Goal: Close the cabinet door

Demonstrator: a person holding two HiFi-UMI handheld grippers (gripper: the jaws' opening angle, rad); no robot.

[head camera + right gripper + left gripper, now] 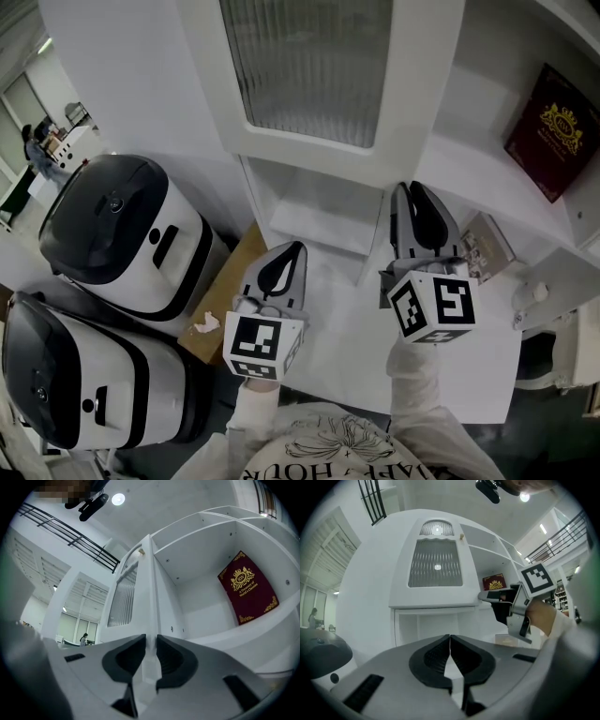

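The white cabinet door (pixel 309 66) has a ribbed glass panel and a small knob (pixel 461 536) near its top corner. It stands swung out from the open compartment that holds a dark red book (pixel 553 131). My right gripper (pixel 412 187) is at the door's lower free corner. In the right gripper view the door's edge (pixel 149 597) runs straight into the narrow gap between the jaws of my right gripper (pixel 151 641), which are shut on it. My left gripper (pixel 295 248) hangs lower and to the left over the counter, shut and holding nothing. The left gripper view faces the door (pixel 436 569).
Two black and white appliances (pixel 122 234) (pixel 75 375) stand at the left beside a brown board (pixel 230 281). A white counter (pixel 356 319) lies below the cabinet, with a small box (pixel 487 248) at its right. A person (pixel 37 150) is far off at the left.
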